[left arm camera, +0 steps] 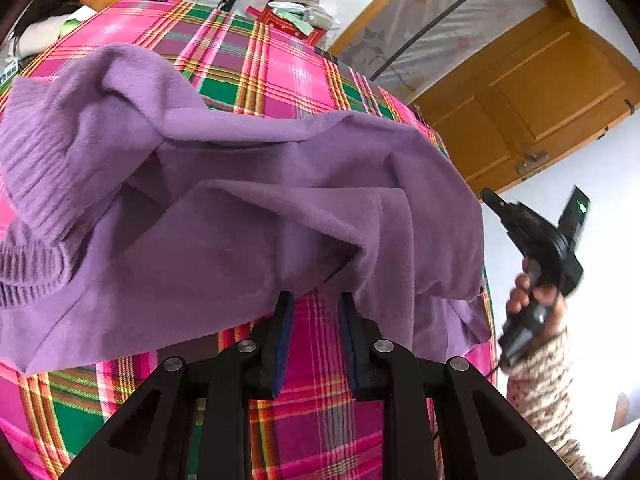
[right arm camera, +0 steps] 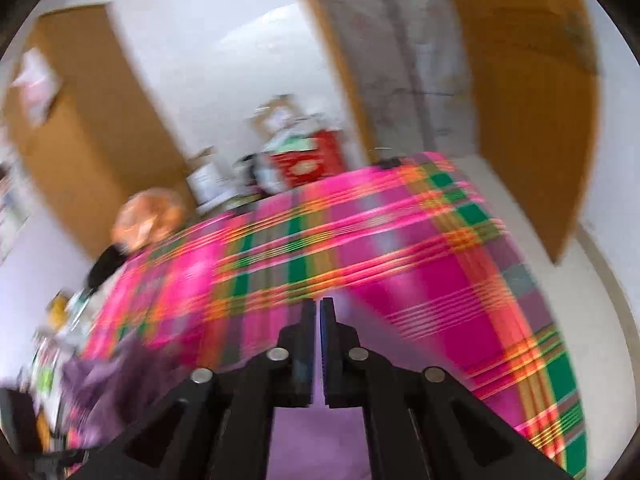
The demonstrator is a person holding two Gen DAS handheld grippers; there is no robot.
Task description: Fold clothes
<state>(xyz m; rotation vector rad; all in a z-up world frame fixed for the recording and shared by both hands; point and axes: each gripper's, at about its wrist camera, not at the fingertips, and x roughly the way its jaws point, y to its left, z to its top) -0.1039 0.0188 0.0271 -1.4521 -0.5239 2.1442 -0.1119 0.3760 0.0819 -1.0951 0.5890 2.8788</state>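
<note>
Left gripper fingers parted, empty, near hem of purple sweater lying rumpled on plaid tablecloth. Right gripper nearly closed, nothing between pads, raised at right. Fold stage unclear; garment needs flattening, hem pinch likely.

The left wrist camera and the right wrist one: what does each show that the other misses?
Only the left wrist view shows the purple sweater spread out, the open left gripper at its hem, and a hand holding the other tool. Only the right wrist view, blurred, shows the right gripper nearly shut and a tall brown cabinet. Both share the pink plaid tablecloth and the red box.
</note>
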